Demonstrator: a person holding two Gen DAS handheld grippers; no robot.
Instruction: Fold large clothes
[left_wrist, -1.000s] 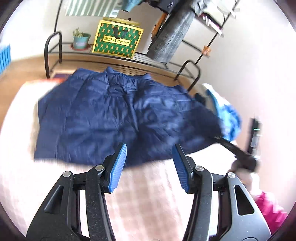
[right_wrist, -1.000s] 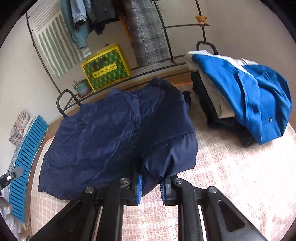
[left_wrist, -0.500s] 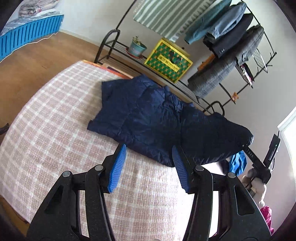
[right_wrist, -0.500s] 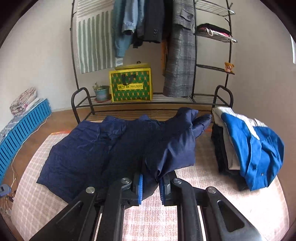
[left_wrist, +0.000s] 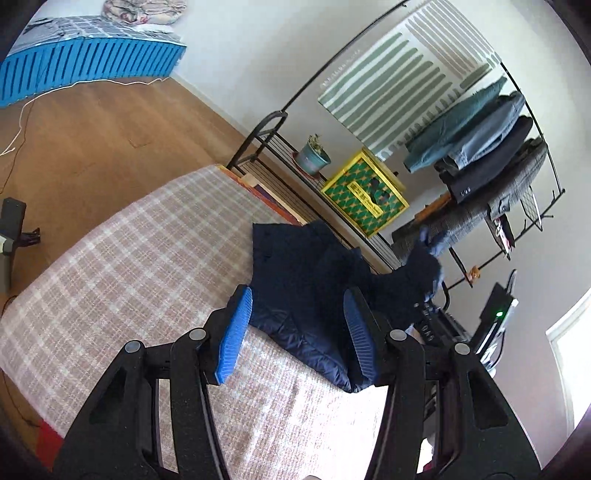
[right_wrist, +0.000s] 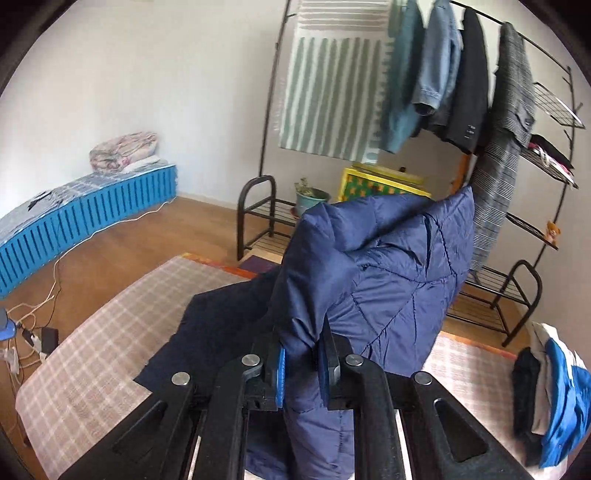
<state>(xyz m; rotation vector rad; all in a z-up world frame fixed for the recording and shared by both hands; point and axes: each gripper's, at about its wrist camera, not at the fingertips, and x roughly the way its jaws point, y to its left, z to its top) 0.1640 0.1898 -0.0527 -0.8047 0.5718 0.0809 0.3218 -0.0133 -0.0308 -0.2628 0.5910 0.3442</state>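
A navy quilted puffer jacket (left_wrist: 310, 280) lies on the pink plaid bed cover (left_wrist: 140, 280). My right gripper (right_wrist: 301, 363) is shut on a fold of the jacket (right_wrist: 373, 280) and holds that side lifted high above the bed; the rest (right_wrist: 221, 317) trails on the cover. My left gripper (left_wrist: 295, 336) is open and empty, hovering over the jacket's near edge with its blue pads (left_wrist: 236, 332) apart. The raised part of the jacket shows in the left wrist view (left_wrist: 417, 280) beside the right gripper's body.
A black clothes rack (right_wrist: 509, 155) with hanging garments stands beyond the bed, with a yellow-green box (left_wrist: 364, 199) and a potted plant (left_wrist: 312, 155) on its shelf. A pile of blue, white and black clothes (right_wrist: 554, 398) lies at the bed's right. A blue slatted bench (right_wrist: 74, 221) lines the left wall.
My right gripper has lifted its held side of the jacket much higher and carried it leftward over the rest. My left gripper stays open and has swung further left.
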